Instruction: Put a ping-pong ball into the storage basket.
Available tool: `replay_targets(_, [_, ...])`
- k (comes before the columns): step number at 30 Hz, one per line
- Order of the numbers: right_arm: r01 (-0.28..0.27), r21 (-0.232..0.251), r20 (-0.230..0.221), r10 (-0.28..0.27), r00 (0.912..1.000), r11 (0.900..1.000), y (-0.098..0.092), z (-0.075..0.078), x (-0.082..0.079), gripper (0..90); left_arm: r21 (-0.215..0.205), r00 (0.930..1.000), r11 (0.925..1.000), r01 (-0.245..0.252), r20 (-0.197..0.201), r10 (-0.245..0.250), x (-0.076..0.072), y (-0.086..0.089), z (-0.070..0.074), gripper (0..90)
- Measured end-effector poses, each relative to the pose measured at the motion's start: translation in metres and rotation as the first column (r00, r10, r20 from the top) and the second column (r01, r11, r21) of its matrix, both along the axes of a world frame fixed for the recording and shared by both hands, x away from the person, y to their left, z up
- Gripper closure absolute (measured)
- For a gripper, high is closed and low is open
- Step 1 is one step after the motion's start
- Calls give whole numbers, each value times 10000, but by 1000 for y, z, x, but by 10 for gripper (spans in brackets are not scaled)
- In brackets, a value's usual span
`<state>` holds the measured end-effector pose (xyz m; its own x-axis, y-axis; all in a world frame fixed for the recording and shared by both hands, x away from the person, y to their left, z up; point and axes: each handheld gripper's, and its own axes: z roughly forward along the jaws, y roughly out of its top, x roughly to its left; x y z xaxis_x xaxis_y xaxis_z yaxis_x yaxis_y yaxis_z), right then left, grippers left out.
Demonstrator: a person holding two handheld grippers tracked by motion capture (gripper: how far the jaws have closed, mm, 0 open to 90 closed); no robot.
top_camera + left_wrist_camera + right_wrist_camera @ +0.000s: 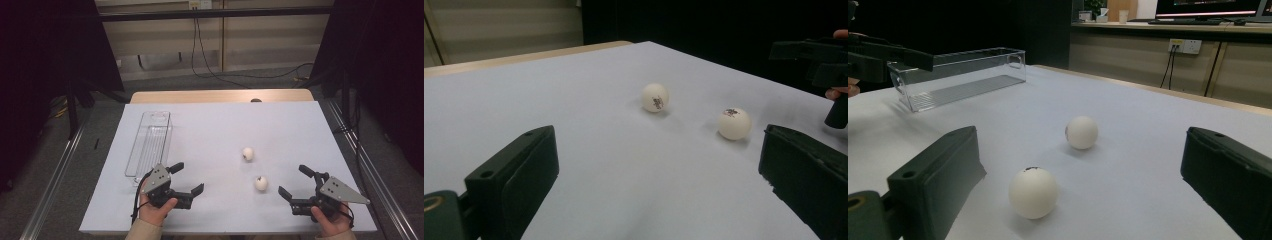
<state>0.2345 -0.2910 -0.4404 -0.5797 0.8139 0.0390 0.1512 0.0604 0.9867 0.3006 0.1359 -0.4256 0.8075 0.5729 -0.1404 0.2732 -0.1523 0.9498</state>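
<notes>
Two white ping-pong balls lie on the white sheet: the far ball (247, 153) (655, 97) (1081, 132) and the near ball (260, 183) (734, 123) (1033, 192). A clear plastic tray (149, 143) (960, 76) stands empty at the left. My left gripper (188, 178) (659, 185) rests open near the tray's front end, with nothing between its jaws. My right gripper (295, 182) (1083, 190) is open just right of the near ball, which sits ahead of its jaws without touching them.
The white sheet (220, 130) covers a wooden table (220, 95) whose far edge shows. Metal rails (55, 170) run along both sides. Cables (210, 70) hang against the back wall. The other gripper (824, 65) appears far right in the left gripper view.
</notes>
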Motion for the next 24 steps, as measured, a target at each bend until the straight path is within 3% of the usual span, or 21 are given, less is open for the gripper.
replay_targets(24, [-7, -21, 13, 7, 10000, 10000, 0, 0, 0, 22, 242, 9986, 9984, 520, -79, -518, 3, -24, -2, 28])
